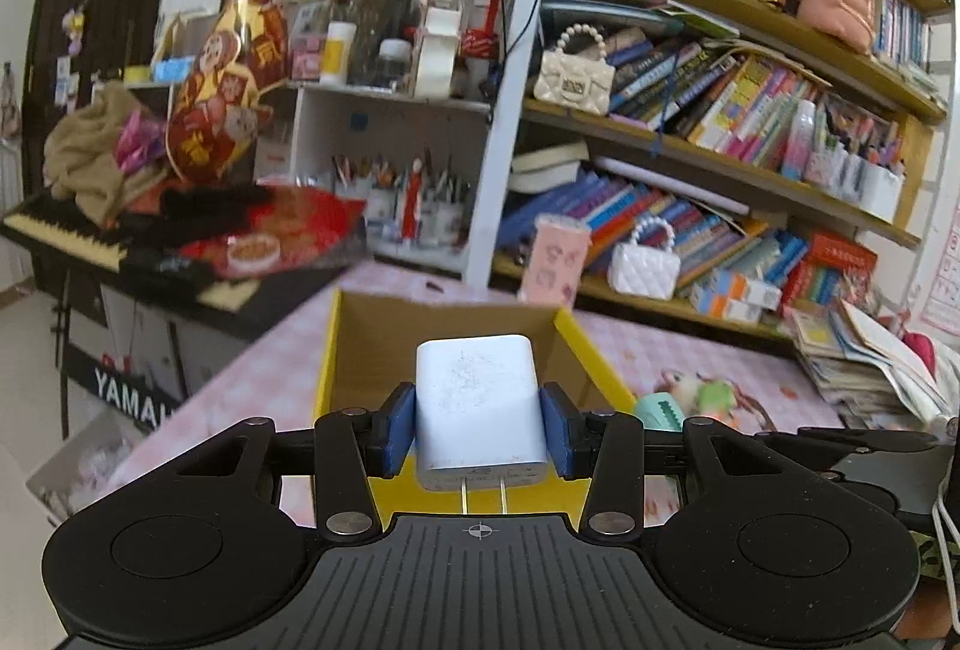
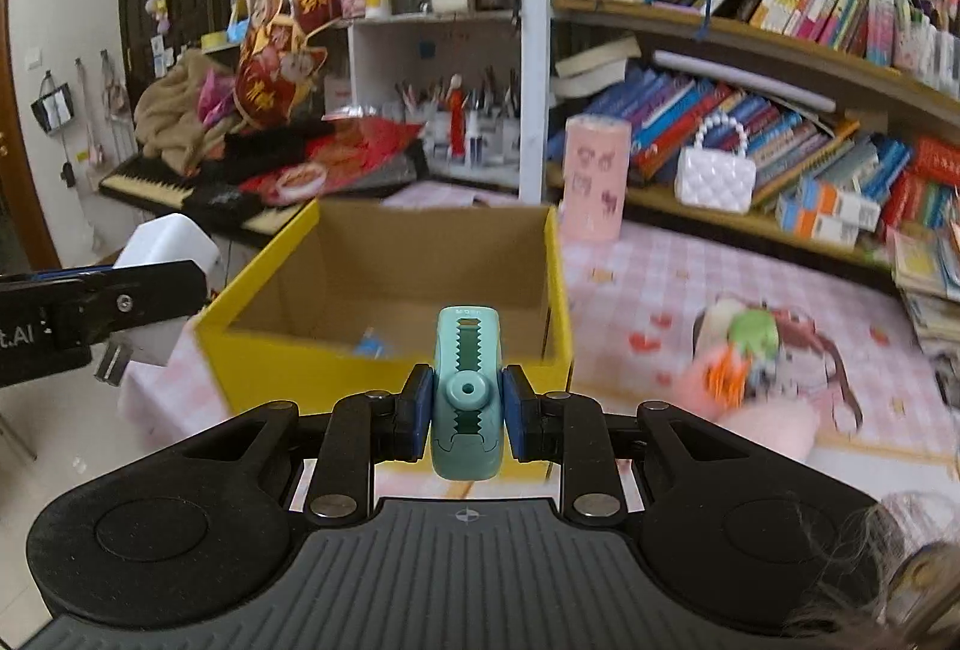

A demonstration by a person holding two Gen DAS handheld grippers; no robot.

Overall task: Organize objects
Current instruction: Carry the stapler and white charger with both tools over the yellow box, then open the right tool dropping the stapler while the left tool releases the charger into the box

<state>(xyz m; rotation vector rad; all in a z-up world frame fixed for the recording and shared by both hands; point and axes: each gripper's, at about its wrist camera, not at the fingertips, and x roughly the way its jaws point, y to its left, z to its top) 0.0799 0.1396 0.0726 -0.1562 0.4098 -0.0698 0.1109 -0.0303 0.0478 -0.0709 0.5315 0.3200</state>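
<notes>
Both claws grip: left gripper [image 1: 480,425] a charger [image 1: 477,404], right gripper [image 2: 467,410] a teal clip [image 2: 467,392]. We should carry each over the box [image 2: 258,332], then release low inside.

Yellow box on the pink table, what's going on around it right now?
A person is tidying small items with two tools. The left hand-held gripper is shut on a white plug charger, prongs facing back toward the camera. The right hand-held gripper is shut on a teal toothed clip. Both are held just in front of the open yellow box, which has a small blue item inside. Neither thing is in the box yet.
</notes>
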